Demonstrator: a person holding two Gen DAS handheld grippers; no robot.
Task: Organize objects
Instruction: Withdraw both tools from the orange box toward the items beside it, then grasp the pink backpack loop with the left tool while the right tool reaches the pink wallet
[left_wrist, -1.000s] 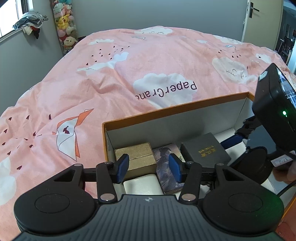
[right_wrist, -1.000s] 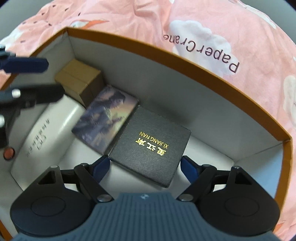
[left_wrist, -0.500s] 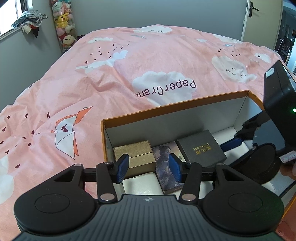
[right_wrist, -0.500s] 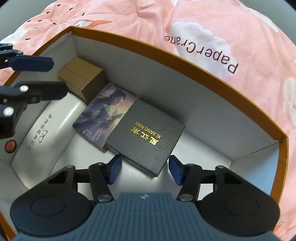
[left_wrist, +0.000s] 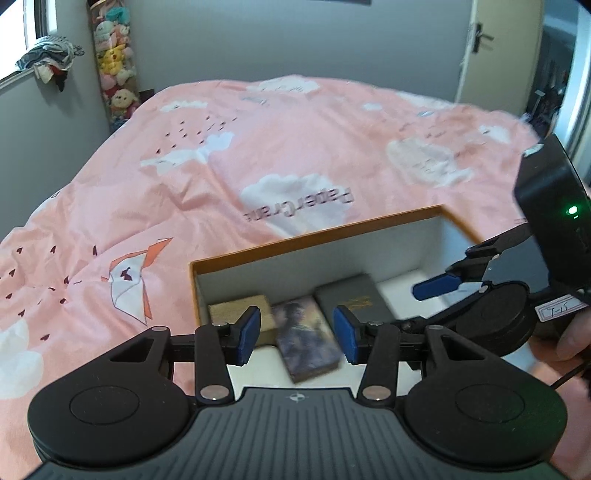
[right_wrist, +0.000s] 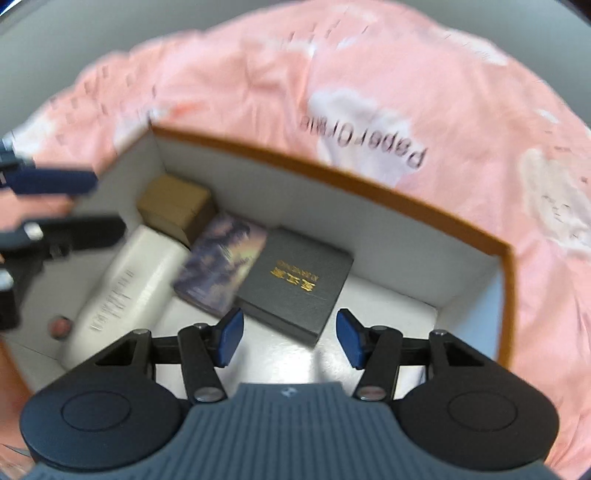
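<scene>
An orange-rimmed white box (right_wrist: 388, 192) (left_wrist: 314, 236) lies on the pink bed. Inside lie a tan box (right_wrist: 173, 203) (left_wrist: 236, 308), a picture-printed box (right_wrist: 221, 266) (left_wrist: 306, 339), a black box with gold lettering (right_wrist: 295, 280) (left_wrist: 351, 299) and a white case (right_wrist: 122, 291). My right gripper (right_wrist: 288, 341) is open and empty above the black box; it also shows in the left wrist view (left_wrist: 436, 286). My left gripper (left_wrist: 297, 336) is open and empty above the box's near left part; it also shows in the right wrist view (right_wrist: 55, 203).
A pink duvet (left_wrist: 258, 155) printed with clouds and "PaperCrane" covers the bed. Grey walls stand behind it, with a column of plush toys (left_wrist: 114, 70) at the far left, a window with clothes (left_wrist: 48, 62) and a door (left_wrist: 491, 51) at the far right.
My right gripper has let go of the black box, left it flat beside the picture box, and pulled up and back. My left gripper has also risen and drawn back.
</scene>
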